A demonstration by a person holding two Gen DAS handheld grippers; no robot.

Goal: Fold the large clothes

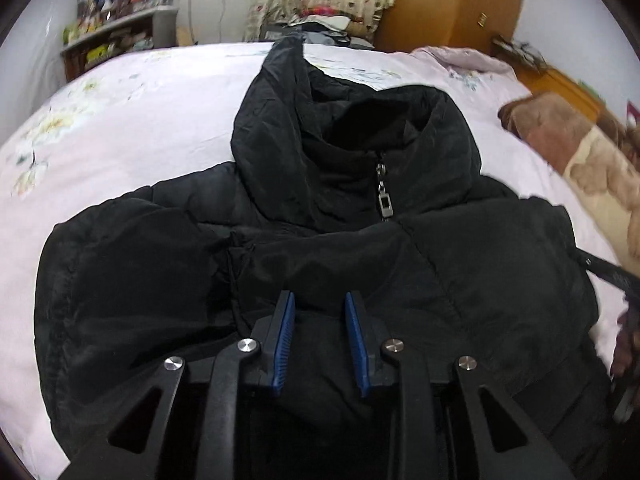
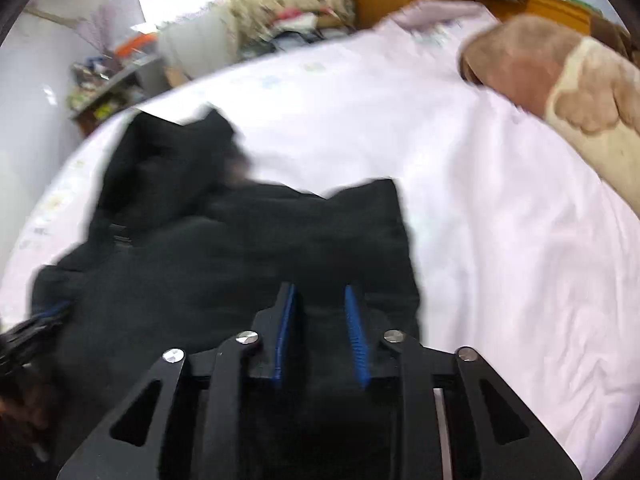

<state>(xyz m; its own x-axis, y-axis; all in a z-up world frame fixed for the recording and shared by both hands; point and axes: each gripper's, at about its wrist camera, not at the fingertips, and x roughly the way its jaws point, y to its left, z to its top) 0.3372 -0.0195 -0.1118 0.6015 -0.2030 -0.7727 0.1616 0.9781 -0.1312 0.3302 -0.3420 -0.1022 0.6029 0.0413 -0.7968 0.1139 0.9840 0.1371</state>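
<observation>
A black puffer jacket (image 1: 400, 260) lies front-up on the pale pink bed sheet (image 1: 140, 120), its hood (image 1: 320, 128) pointing away and a metal zipper pull (image 1: 385, 200) at the collar. My left gripper (image 1: 320, 300) sits low over the chest, its blue pads narrowly apart with black fabric filling the gap. In the blurred right wrist view, my right gripper (image 2: 320, 292) is on the jacket (image 2: 240, 240) near its right edge, and dark fabric fills the narrow gap between its pads too. Part of the other gripper (image 2: 36, 328) shows at the left edge.
A brown and cream blanket (image 1: 580, 152) is bunched on the right side of the bed (image 2: 500, 240). Beyond the bed stand a cluttered shelf (image 1: 116, 36), a curtained window and a wooden wardrobe (image 1: 452, 4). A hand (image 1: 628, 344) shows at the right edge.
</observation>
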